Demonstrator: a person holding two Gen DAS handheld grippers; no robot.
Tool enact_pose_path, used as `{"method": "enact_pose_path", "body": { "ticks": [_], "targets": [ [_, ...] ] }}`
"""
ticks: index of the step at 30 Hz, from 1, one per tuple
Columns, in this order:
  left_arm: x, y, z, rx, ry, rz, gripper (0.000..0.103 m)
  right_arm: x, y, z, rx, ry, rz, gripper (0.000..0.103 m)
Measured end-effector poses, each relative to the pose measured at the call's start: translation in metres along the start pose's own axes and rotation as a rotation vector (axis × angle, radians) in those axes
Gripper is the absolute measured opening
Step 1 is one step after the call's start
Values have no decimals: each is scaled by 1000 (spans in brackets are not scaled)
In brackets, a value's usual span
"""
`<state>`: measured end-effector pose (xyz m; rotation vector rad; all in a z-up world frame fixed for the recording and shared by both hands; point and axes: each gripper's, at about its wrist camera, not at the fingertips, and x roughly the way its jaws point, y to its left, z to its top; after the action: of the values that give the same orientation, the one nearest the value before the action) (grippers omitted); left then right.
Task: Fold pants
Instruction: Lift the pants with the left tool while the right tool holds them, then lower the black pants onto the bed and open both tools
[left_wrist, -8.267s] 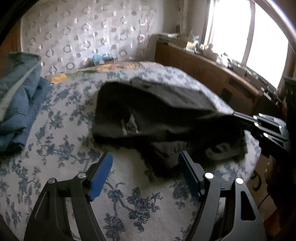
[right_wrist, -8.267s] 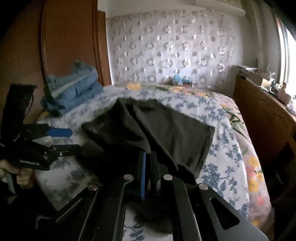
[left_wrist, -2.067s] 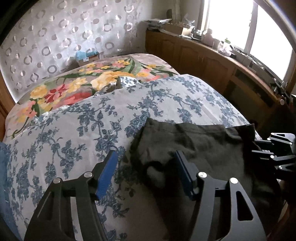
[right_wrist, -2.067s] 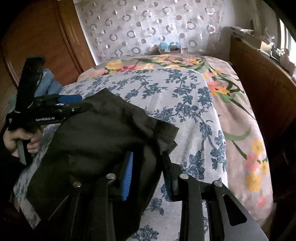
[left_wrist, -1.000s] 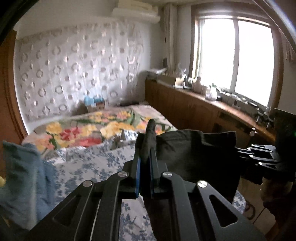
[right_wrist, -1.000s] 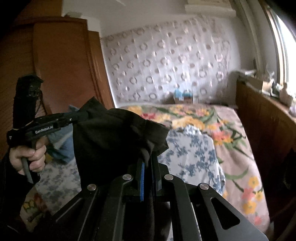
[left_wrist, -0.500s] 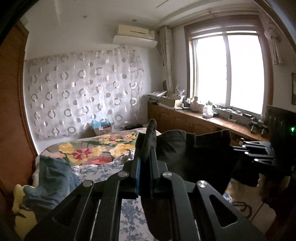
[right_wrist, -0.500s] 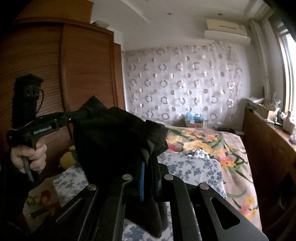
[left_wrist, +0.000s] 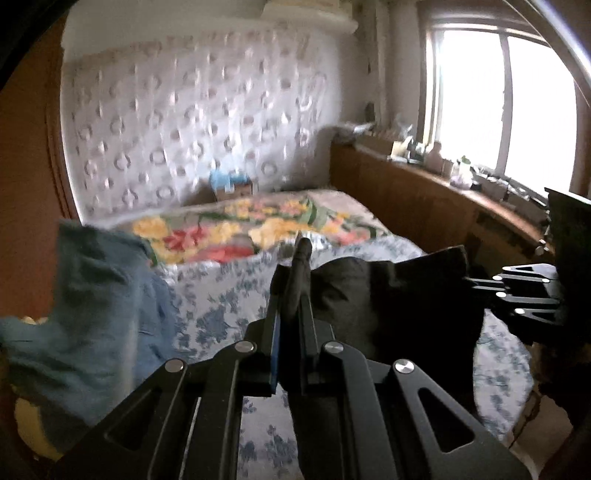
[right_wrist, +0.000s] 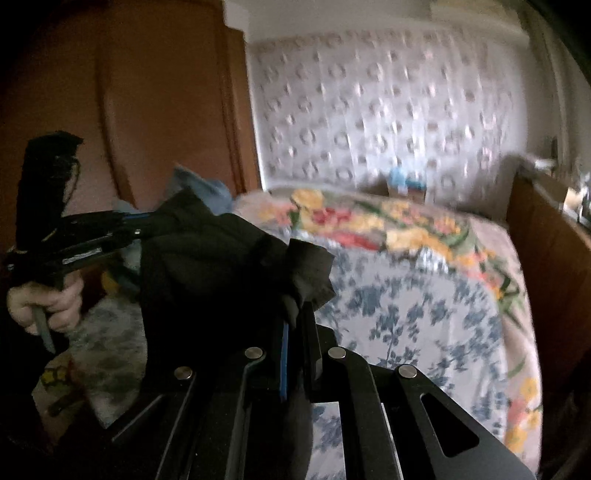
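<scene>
The black pants (left_wrist: 391, 295) hang stretched between both grippers above the bed. My left gripper (left_wrist: 293, 295) is shut on one upper corner of the pants, a fold of cloth poking up between its pads. My right gripper (right_wrist: 297, 314) is shut on the other corner of the pants (right_wrist: 207, 280). In the left wrist view the right gripper (left_wrist: 476, 286) shows at the right edge, gripping the cloth. In the right wrist view the left gripper (right_wrist: 147, 221) shows at the left, held by a hand (right_wrist: 48, 306). The lower part of the pants is hidden behind the gripper bodies.
The bed (left_wrist: 221, 295) carries a blue-flowered sheet, with a bright floral cover (right_wrist: 369, 221) farther back. A heap of blue jeans (left_wrist: 85, 306) lies at the bed's left side. A wooden cabinet (left_wrist: 424, 206) with clutter runs under the window on the right; a wooden wardrobe (right_wrist: 166, 110) stands left.
Both grippers have come down toward the bed with the pants still held between them; the views now tilt down onto the sheet instead of the wall and ceiling. Both stayed shut.
</scene>
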<state>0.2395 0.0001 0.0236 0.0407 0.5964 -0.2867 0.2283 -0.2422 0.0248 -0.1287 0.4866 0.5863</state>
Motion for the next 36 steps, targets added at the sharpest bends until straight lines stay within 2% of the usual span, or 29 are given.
{"method": "enact_pose_path", "body": {
  "ticks": [5,11,16,18,20,23,27,29,31,33,36],
  "targets": [
    [50,4,1,-8,39,20,9,63,-47,4,39,64,11,5],
    [79,9,-1,-1,70,30,9,100,-70,12,73,107,8,5],
    [83,5,-7,12,102,35,12,106,-53,16,100,123,-11,9],
    [78,3,-9,16,102,23,18,94,-43,12,97,119,-37,9],
    [71,3,-9,12,93,21,31,80,-31,9,92,107,-54,10],
    [61,2,-8,14,83,22,45,69,-23,8,91,100,-67,14],
    [47,-4,-12,30,89,3,53,48,-14,-3,85,77,-66,16],
    [40,-8,-17,29,91,-17,70,41,-9,-9,86,74,-58,19],
    [32,-12,-25,24,98,-35,77,34,-4,-15,86,69,-59,27],
    [26,-17,-30,28,104,-41,78,25,4,-22,87,65,-59,33],
    [14,-24,-40,29,107,-50,79,10,14,-32,87,62,-50,34]
  ]
}}
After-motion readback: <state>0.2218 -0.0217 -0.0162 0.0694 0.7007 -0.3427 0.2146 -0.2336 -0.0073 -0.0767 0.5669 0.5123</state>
